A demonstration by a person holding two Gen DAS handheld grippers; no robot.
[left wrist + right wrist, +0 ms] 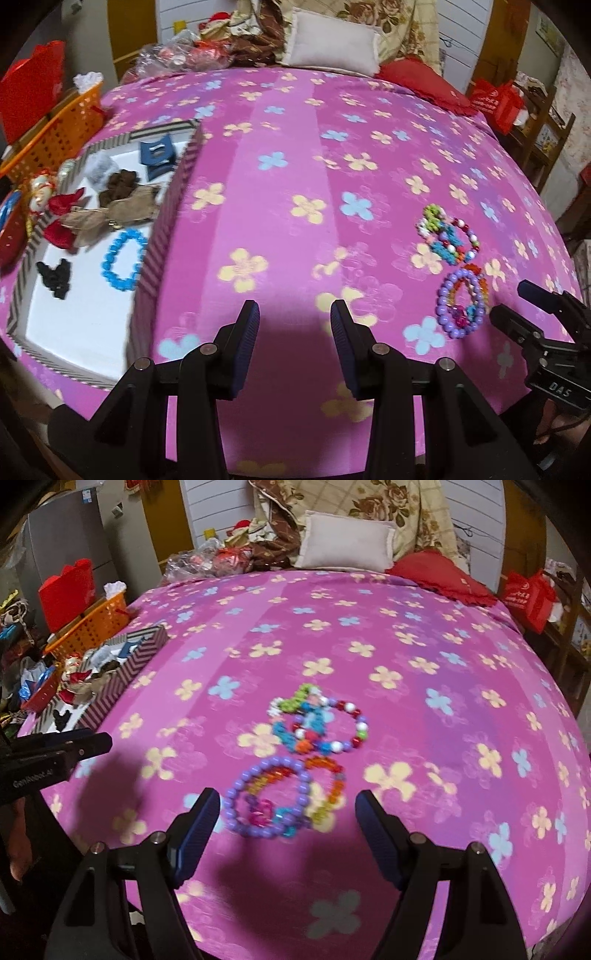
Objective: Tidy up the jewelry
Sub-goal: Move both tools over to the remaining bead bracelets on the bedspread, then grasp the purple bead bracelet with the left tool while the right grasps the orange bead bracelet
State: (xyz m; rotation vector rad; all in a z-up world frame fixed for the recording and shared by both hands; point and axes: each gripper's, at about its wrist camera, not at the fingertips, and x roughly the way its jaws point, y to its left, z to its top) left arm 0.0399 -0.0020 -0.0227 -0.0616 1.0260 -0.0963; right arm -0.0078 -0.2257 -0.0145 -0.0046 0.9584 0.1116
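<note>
A striped box (168, 206) (122, 672) sits at the left of the pink flowered bed. Inside it lie a blue bead bracelet (123, 260), black pieces (55, 277) and other small items. Several bead bracelets lie in a cluster on the bed: a purple one (266, 797) (460, 304) nearest, an orange one (328, 775) and a multicoloured tangle (314, 720) (447, 232) behind it. My right gripper (288, 808) is open and empty, its jaws on either side of the purple bracelet. My left gripper (293, 314) is open and empty over bare bedspread beside the box.
An orange basket (62, 125) and a red bag (33, 96) stand left of the box. A white pillow (332, 44), a red cushion (421, 77) and folded bedding lie at the head of the bed. A red bag (528, 594) stands at the far right.
</note>
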